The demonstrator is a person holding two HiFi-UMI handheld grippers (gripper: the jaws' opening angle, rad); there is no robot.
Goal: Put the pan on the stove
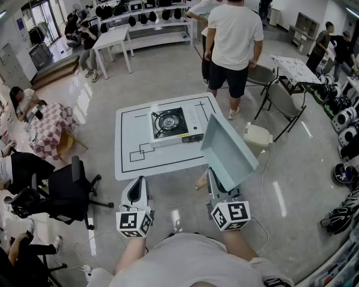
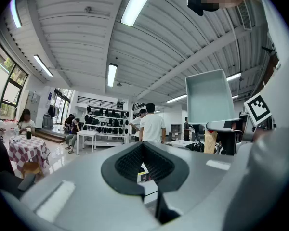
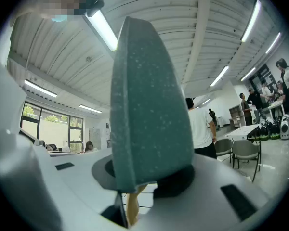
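The stiff, likely light pan [image 1: 227,148] is pinched at its handle [image 3: 131,207] by the right tool [image 1: 215,183] at four o'clock from the stove [image 1: 169,124], the left tool [image 1: 136,191] pressed together.

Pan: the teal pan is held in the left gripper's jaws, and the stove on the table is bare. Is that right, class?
No. The pan is held in the right gripper's jaws, not the left's; the right gripper view shows its handle between them. The stove on the table is bare.

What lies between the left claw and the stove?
Nothing but bare white table marked with black lines separates left claw and stove, in the head view.
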